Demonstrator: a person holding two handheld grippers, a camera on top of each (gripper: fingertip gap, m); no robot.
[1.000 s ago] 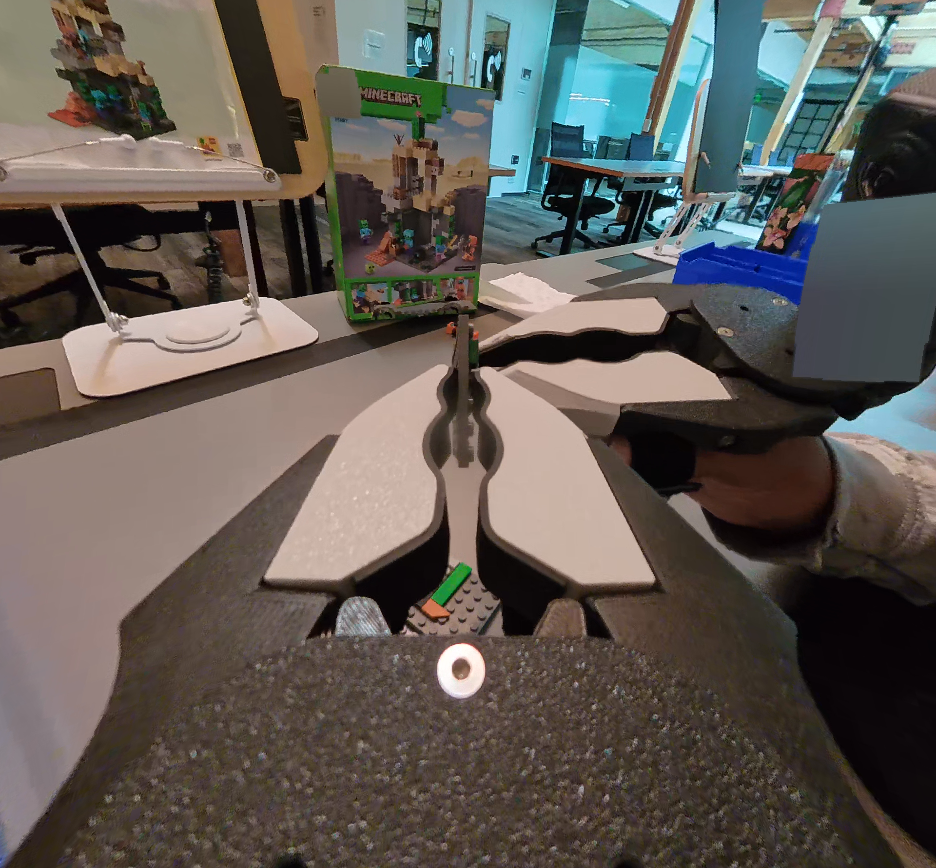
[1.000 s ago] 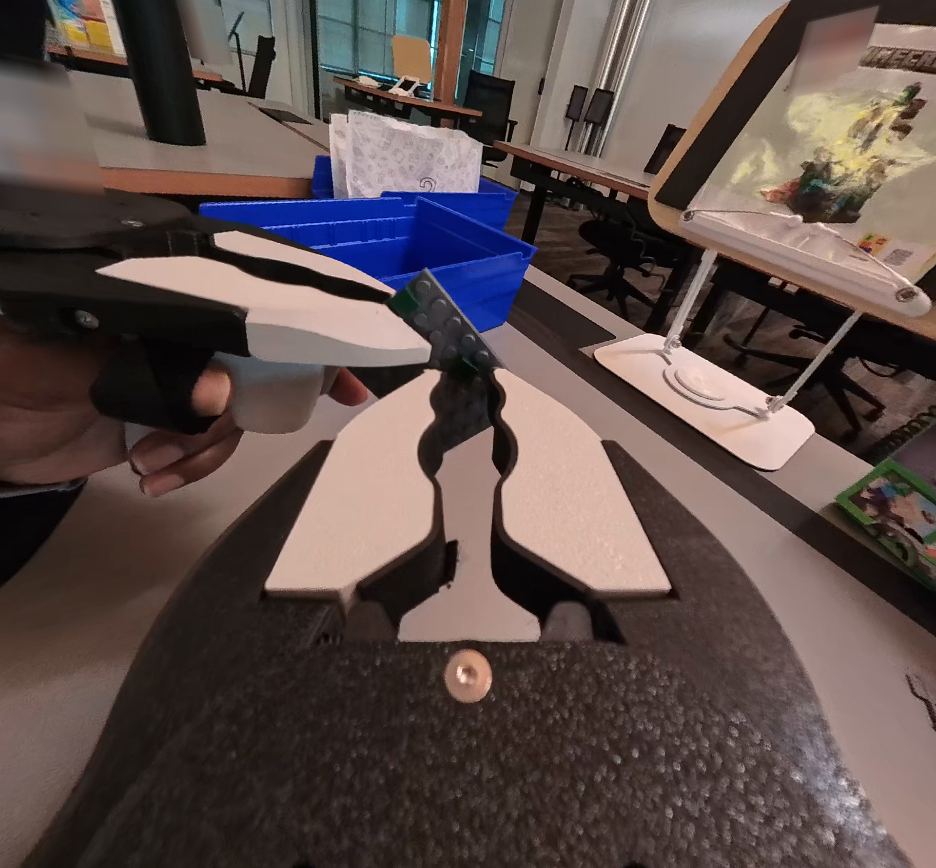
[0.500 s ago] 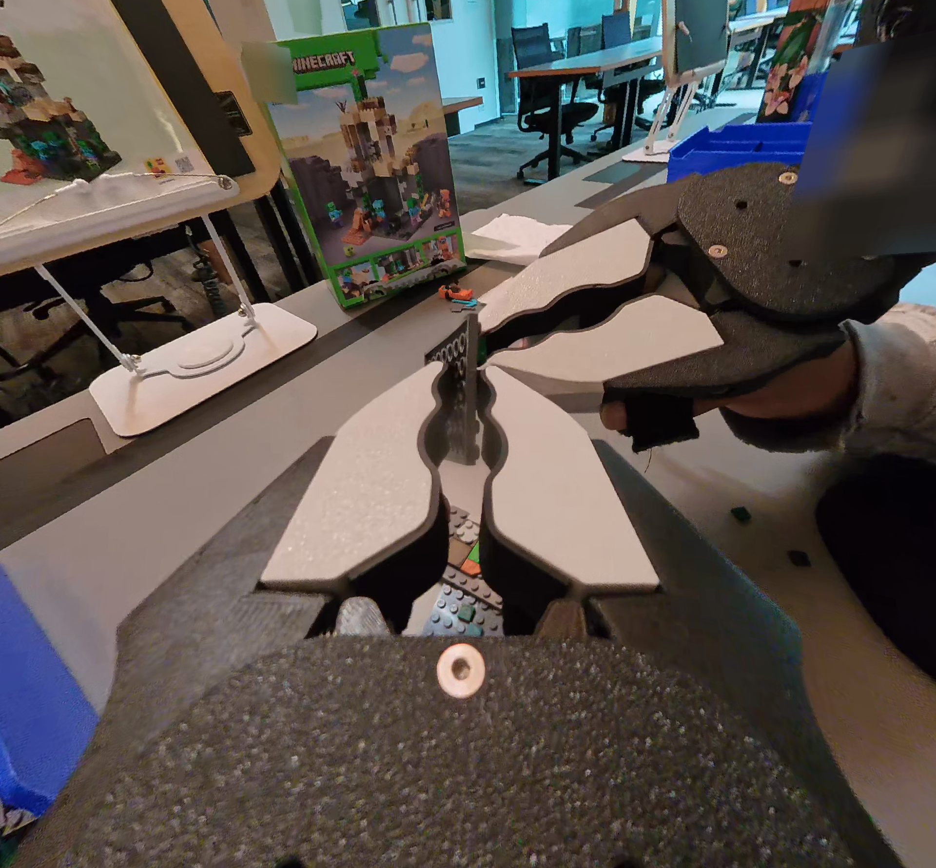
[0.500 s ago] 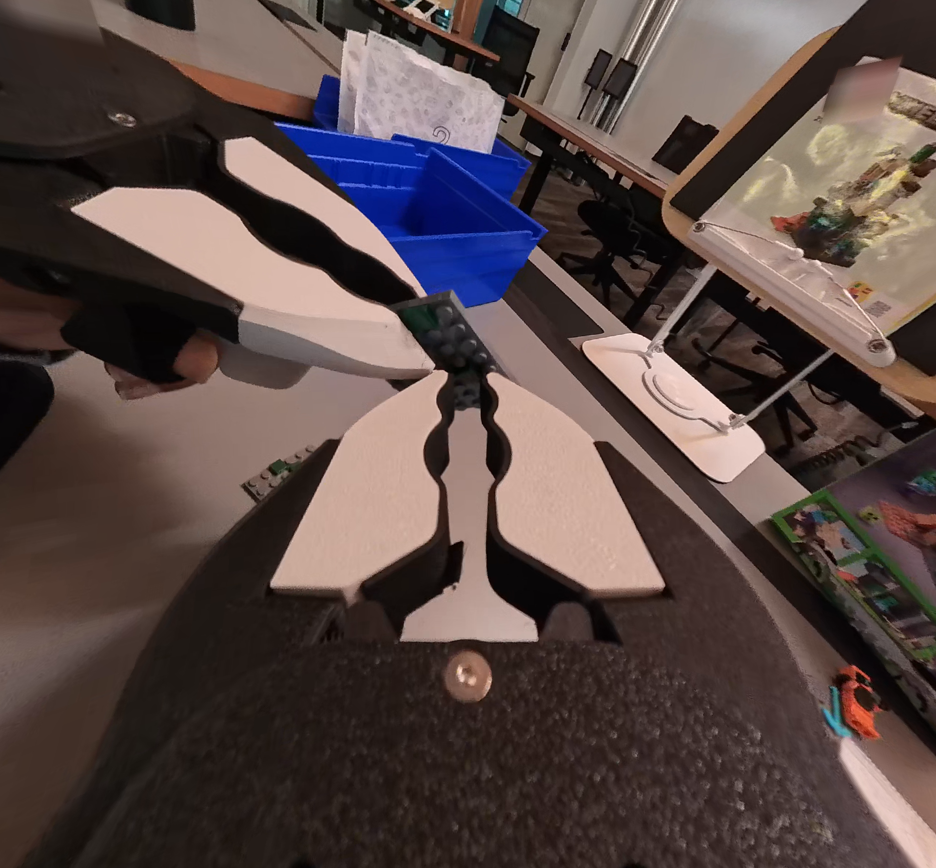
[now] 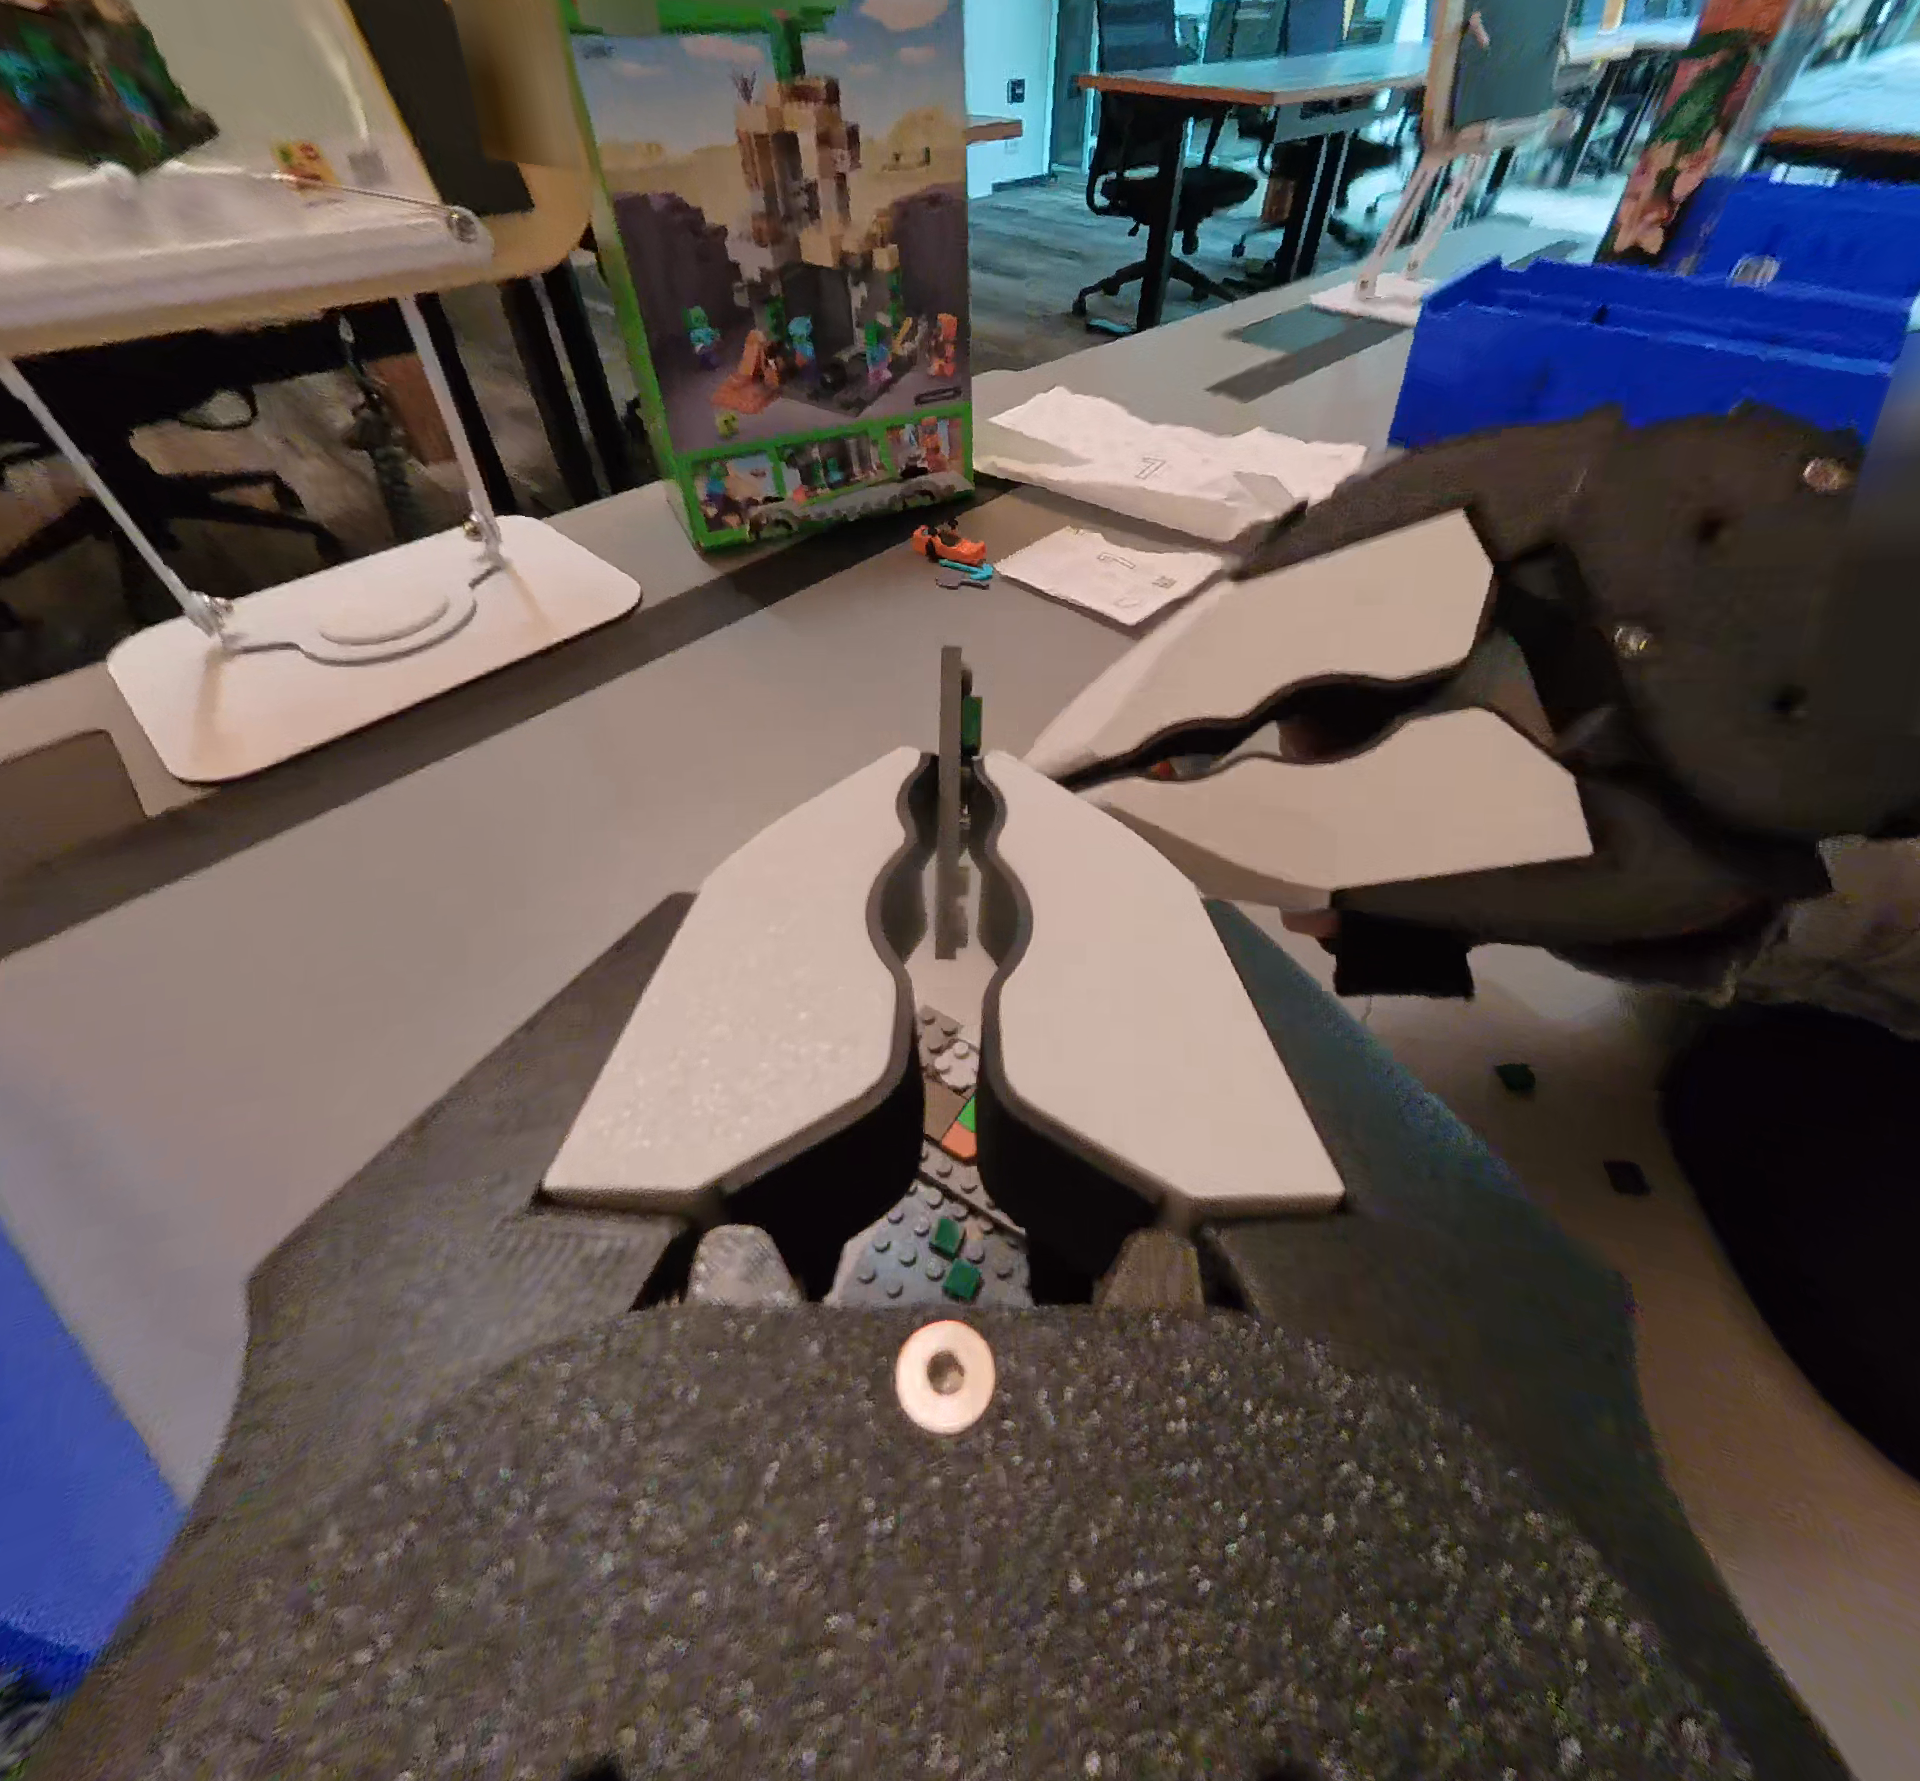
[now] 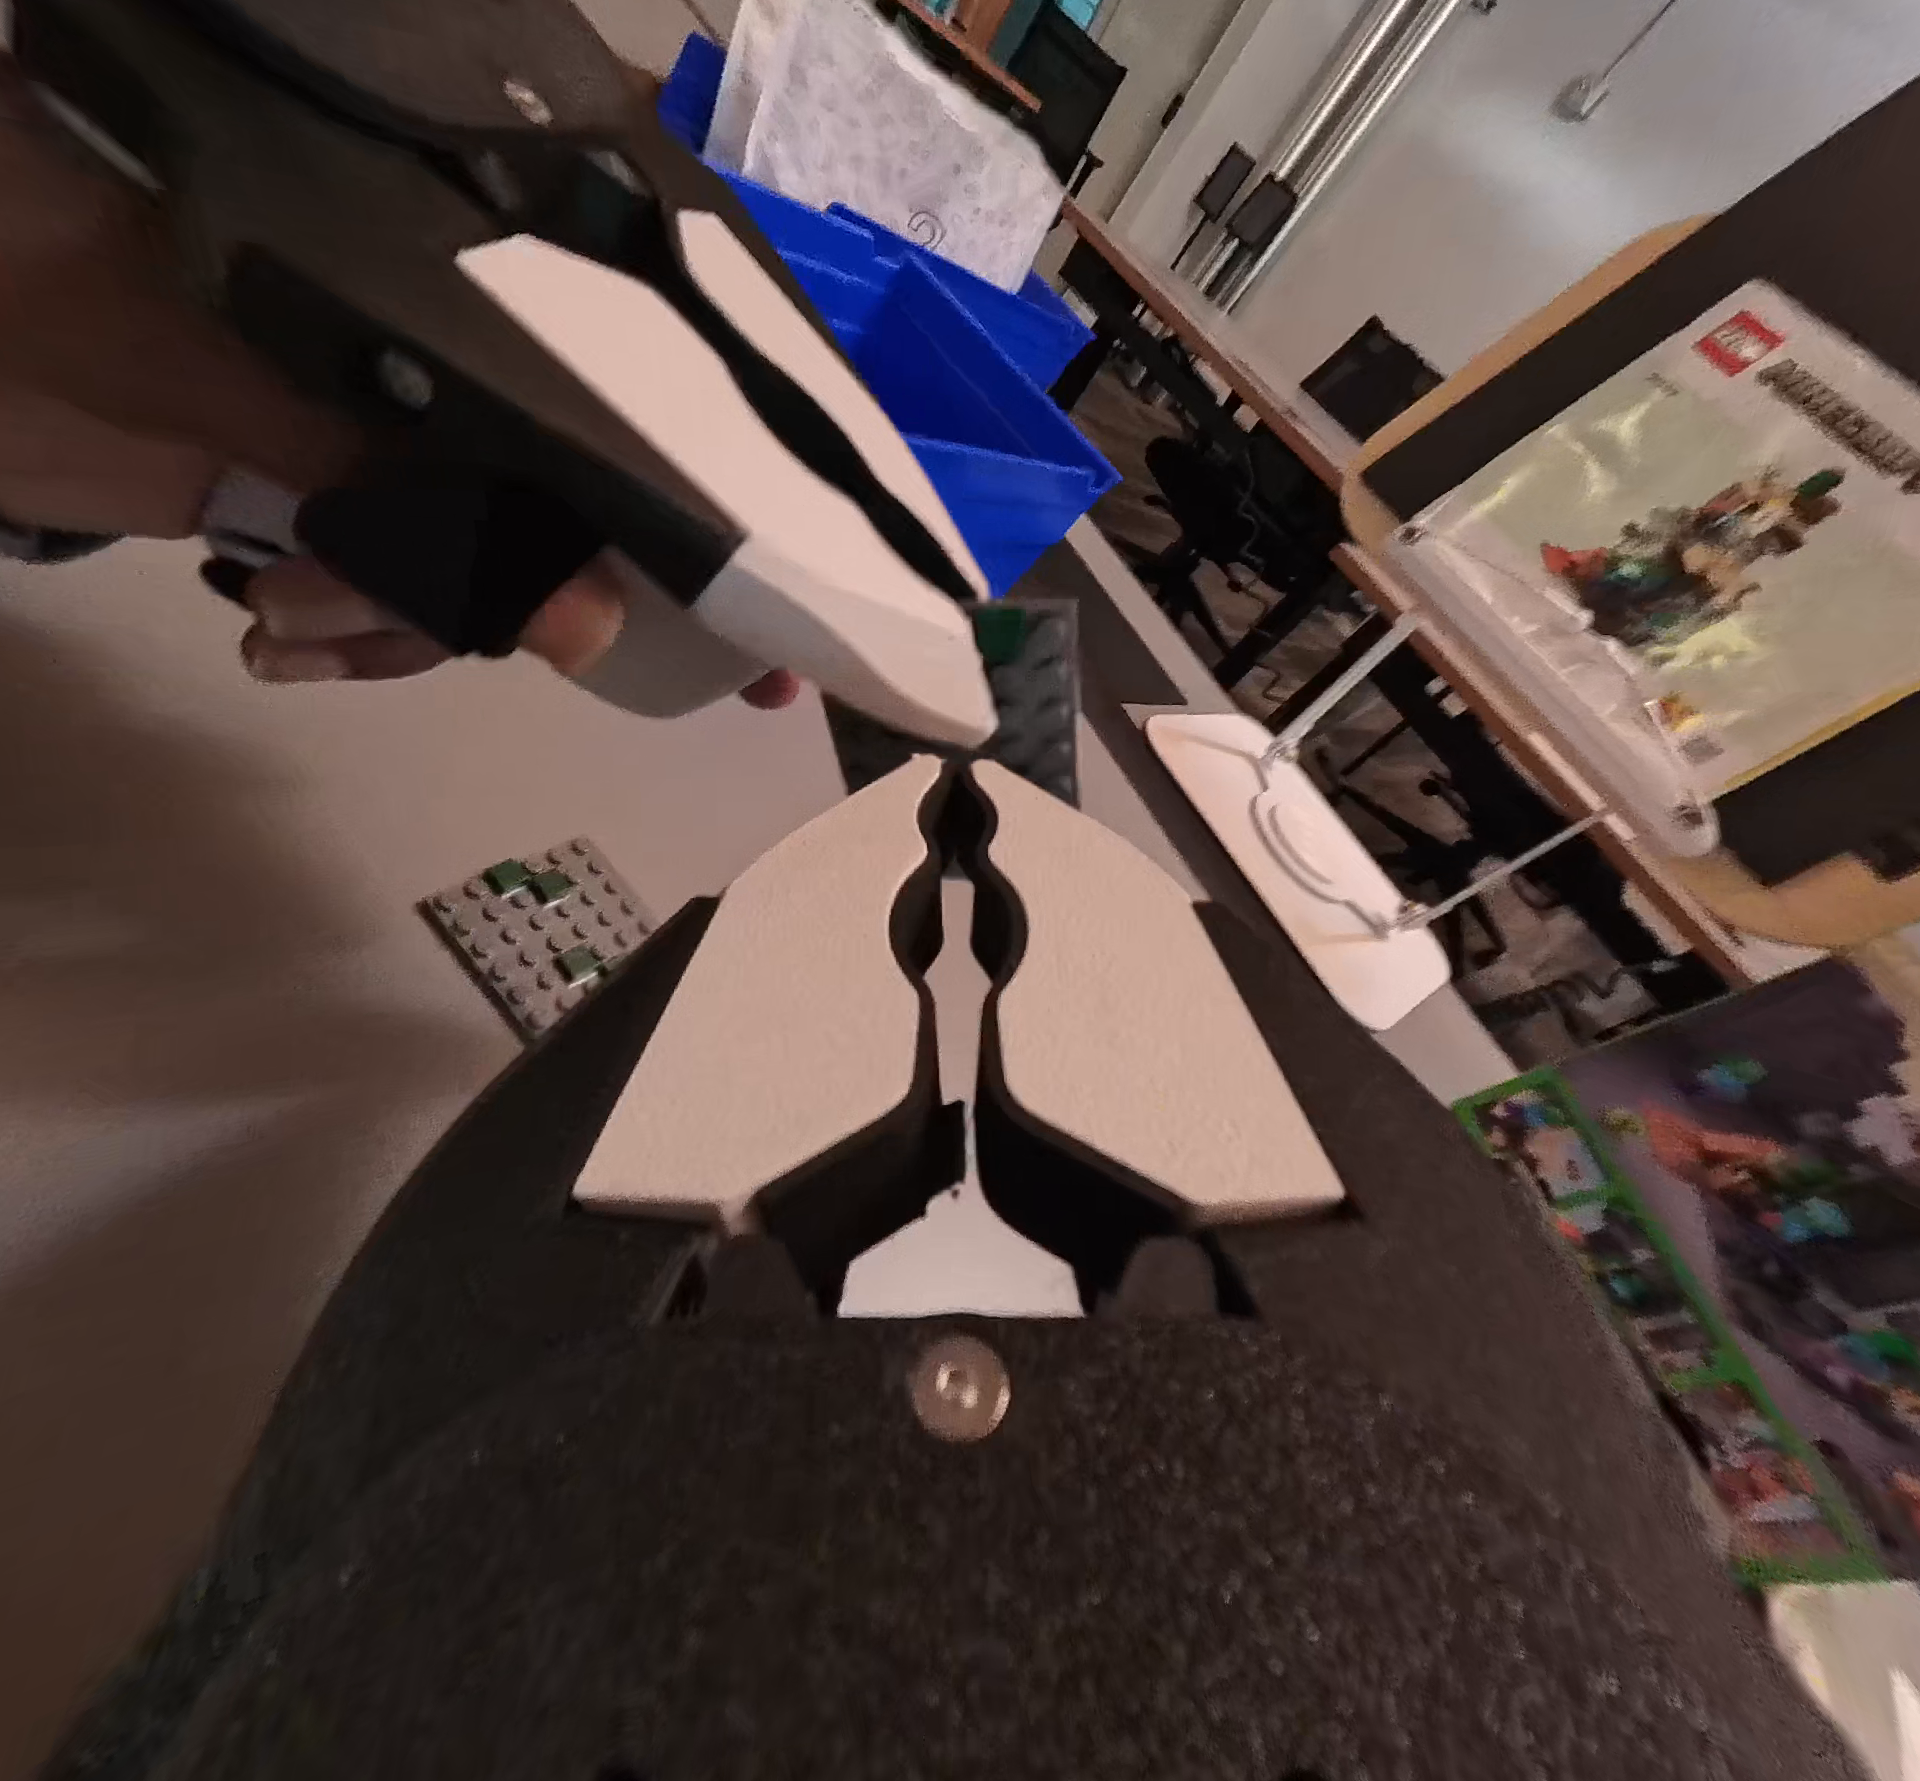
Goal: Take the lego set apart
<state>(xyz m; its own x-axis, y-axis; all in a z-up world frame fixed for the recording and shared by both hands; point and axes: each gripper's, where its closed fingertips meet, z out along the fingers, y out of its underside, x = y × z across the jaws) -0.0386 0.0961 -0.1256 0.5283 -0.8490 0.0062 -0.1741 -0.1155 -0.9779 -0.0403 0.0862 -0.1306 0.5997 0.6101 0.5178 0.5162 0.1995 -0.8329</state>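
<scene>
My left gripper is shut on a thin dark grey studded plate and holds it upright and edge-on above the table. A small green piece sits on the plate's right face. In the right wrist view the plate faces the camera, pinched by the left gripper. My right gripper is shut, with its tips against the plate's lower studded face and nothing visible between them. It comes in from the right in the left wrist view. A light grey baseplate with green tiles lies on the table below.
The green set box stands at the back. A white booklet stand is at the left. Blue bins and paper bags are at the right. A small orange piece and loose dark tiles lie on the grey table. The tips of both grippers are at nearly the same place.
The plate sat deep between my right fingers a second ago; now only their tips meet it. My left gripper keeps its hold. Both views have swung, showing the baseplate below.
</scene>
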